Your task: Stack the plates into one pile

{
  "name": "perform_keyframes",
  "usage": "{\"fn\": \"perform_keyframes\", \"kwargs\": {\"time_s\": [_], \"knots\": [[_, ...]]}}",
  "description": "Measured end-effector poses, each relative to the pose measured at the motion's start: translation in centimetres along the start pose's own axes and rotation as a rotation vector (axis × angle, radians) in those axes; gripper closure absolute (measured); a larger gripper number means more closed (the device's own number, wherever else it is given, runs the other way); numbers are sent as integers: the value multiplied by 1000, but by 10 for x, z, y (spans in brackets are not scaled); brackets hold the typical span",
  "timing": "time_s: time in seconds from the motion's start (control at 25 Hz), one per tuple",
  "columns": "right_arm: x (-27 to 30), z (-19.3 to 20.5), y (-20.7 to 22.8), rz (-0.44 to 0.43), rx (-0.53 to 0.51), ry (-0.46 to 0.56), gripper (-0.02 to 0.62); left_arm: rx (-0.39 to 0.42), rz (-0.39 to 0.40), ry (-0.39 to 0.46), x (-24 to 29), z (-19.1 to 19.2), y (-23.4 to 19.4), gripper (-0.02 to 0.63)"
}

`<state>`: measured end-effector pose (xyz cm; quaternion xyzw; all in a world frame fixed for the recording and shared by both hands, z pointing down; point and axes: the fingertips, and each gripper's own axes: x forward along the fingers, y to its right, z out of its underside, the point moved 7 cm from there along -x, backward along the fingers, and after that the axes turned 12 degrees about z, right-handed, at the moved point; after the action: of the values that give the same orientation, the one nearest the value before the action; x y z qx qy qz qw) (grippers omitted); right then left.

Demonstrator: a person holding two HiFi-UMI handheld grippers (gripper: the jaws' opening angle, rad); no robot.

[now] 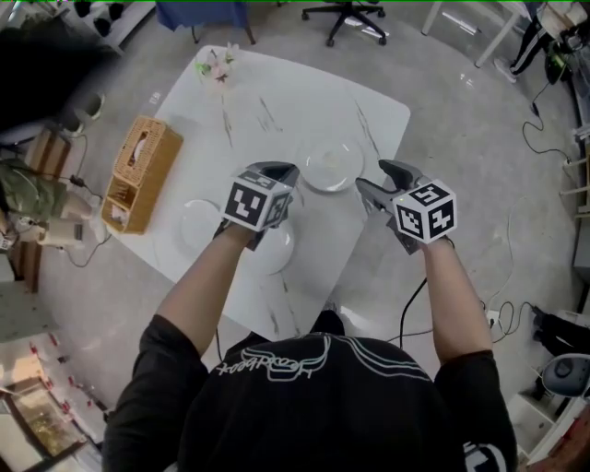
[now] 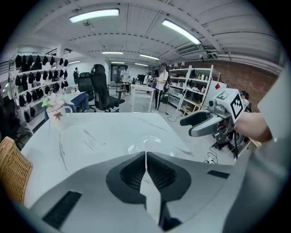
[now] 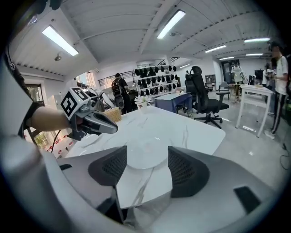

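Observation:
Three clear glass plates lie apart on the white marble table point(image 1: 277, 101): a far plate point(image 1: 329, 164), a left plate point(image 1: 201, 224), and a near plate point(image 1: 279, 247) partly hidden under my left gripper. My left gripper point(image 1: 284, 173) hovers above the table with its jaws shut and nothing between them. In the left gripper view the left gripper point(image 2: 146, 154) points at the far plate point(image 2: 148, 142). My right gripper point(image 1: 374, 179) hangs open and empty just right of the far plate. The far plate point(image 3: 146, 152) shows between the open jaws of the right gripper point(image 3: 145, 160).
A wicker basket point(image 1: 138, 171) stands at the table's left edge. A cup with flowers point(image 1: 218, 64) sits at the far corner. The table's right edge runs close under my right gripper. An office chair point(image 1: 350, 14) and cables are on the floor beyond.

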<state>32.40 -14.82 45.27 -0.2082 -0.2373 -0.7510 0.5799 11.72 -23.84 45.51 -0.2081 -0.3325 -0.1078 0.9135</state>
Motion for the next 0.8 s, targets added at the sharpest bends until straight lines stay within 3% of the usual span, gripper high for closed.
{"fn": "perform_keyframes", "kwargs": {"time_s": [0.24, 0.8], "knots": [[20, 17, 18, 66, 30, -34, 310, 0, 27, -92, 30, -3, -23, 575], [38, 27, 26, 26, 215, -68, 311, -12, 47, -225, 68, -3, -38, 581]]}}
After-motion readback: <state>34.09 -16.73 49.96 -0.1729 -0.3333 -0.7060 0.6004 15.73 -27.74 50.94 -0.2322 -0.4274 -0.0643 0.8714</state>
